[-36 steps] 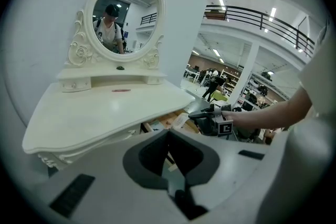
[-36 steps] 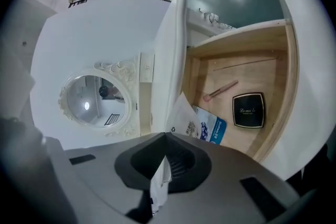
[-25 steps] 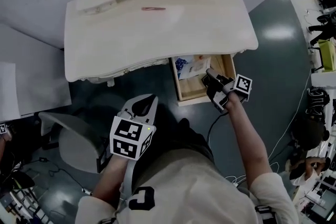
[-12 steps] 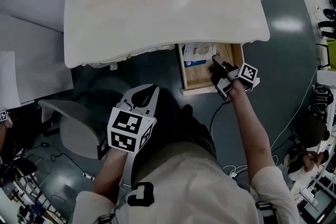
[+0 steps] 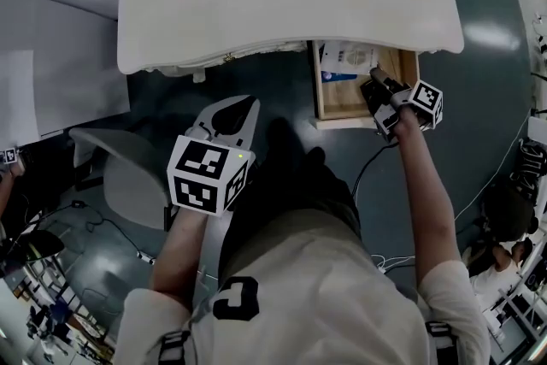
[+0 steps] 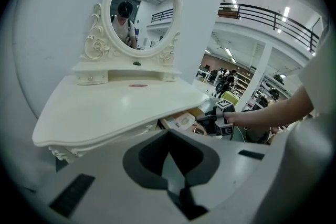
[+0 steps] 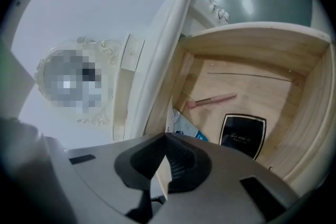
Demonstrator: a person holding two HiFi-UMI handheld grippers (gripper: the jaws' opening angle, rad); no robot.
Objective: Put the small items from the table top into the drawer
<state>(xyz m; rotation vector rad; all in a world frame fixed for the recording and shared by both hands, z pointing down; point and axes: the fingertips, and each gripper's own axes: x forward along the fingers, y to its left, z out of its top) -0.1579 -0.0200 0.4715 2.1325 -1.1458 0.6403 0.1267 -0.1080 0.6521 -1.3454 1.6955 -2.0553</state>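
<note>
Right claw (image 7: 165, 136): the jaws were closed together and nothing was clamped between them. The claw pointed slantwise down into the open drawer, near its front right part.
Under the right claw, a little to the right of the tips: a black card (image 7: 241, 135) with pale script lay flat on the wooden bottom.
Left of the right claw's tips: a white and blue packet (image 7: 186, 127) lay by the left wall of the drawer, close to the claw.
Ahead of the right claw: a pink stick (image 7: 212, 100) with one thicker end lay on the bottom, apart from the card and the packet.
Drawer (image 7: 252, 42): it was of pale wood and pulled out from under the right side of the desk. Its far wall and right wall stood around the claw.
Behind the right claw: its marker cube (image 5: 427, 103), then the person's bare forearm (image 5: 423, 184).
Left claw (image 6: 169, 132): the jaws were also together and empty. It hung in the air before the desk, and the drawer was well apart, to its right.
Ahead of the left claw: the white desk (image 5: 256, 4) with a curved front edge.
Farther ahead of the left claw: a slim pink item (image 6: 137, 85) lay alone on the desk top, just before the raised back shelf.
Beyond that: a small dark green thing (image 6: 136, 64) sat on the shelf, under the oval mirror (image 6: 142, 8).
Left of the left claw, lower down: a grey chair (image 5: 120, 171) stood on the floor.
</note>
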